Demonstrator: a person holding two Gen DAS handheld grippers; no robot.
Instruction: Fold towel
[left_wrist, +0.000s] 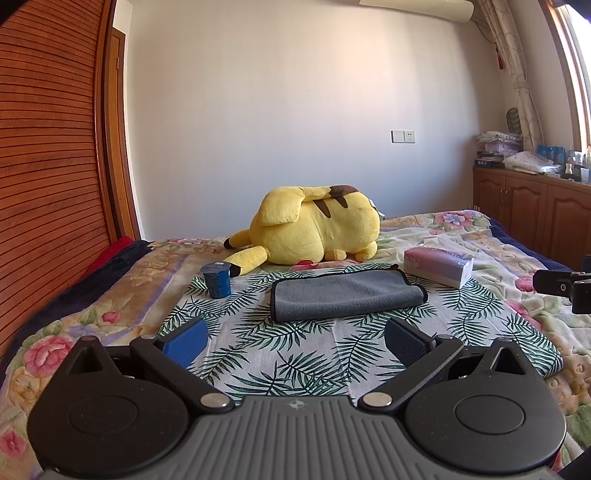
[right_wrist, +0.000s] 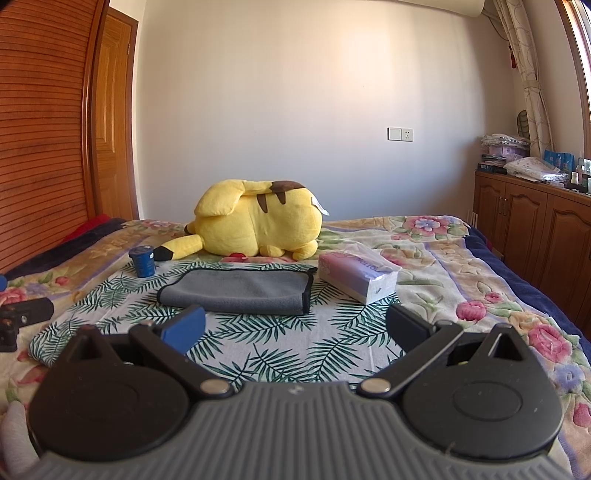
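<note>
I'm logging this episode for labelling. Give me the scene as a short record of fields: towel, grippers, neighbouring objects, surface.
towel: grey towel, already folded over, black-trimmed, lying flat on leaf-print cloth
left gripper: open, empty, short of the towel
right gripper: open, empty, short of the towel
left of towel: blue cup, upright
right of towel: tissue pack
behind towel: yellow plush toy
surface: floral bedspread
</note>
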